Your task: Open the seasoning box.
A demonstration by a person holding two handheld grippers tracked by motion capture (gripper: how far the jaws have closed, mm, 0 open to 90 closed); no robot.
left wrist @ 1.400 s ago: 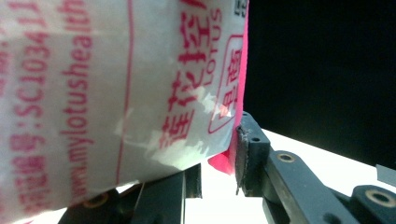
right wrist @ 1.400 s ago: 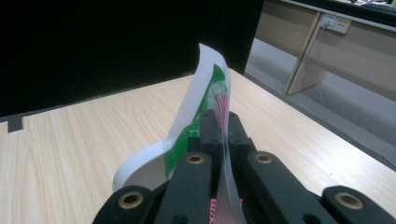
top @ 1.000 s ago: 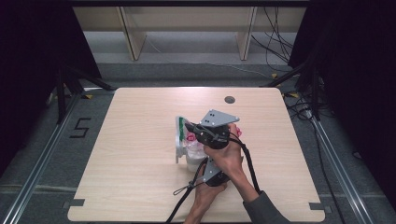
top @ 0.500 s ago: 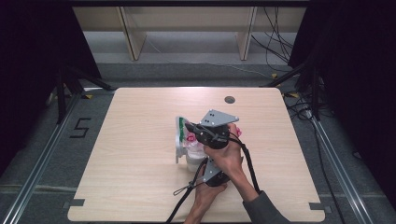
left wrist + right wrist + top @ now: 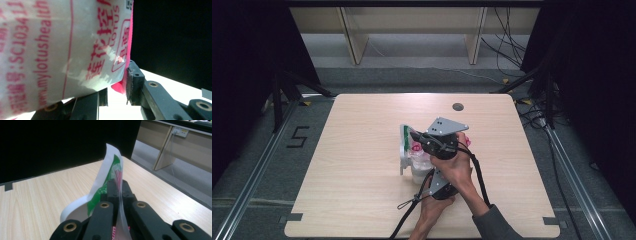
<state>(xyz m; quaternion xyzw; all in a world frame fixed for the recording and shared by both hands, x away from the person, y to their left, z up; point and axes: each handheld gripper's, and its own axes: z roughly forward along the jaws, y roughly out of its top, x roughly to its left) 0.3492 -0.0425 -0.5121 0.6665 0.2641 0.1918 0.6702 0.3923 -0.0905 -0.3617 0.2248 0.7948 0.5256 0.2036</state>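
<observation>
Nothing has moved: both grippers' jaws stay clamped on the plastic bag (image 5: 408, 150) above the table (image 5: 352, 175).

Soft overhead light is falling evenly on the pale table (image 5: 362, 150) in the high view, while both side edges of the frame are sinking into black. In the left gripper view the printed bag (image 5: 62, 50) is sitting too close, blurring its red lettering and glaring white. In the right gripper view the upper left is staying dark
</observation>
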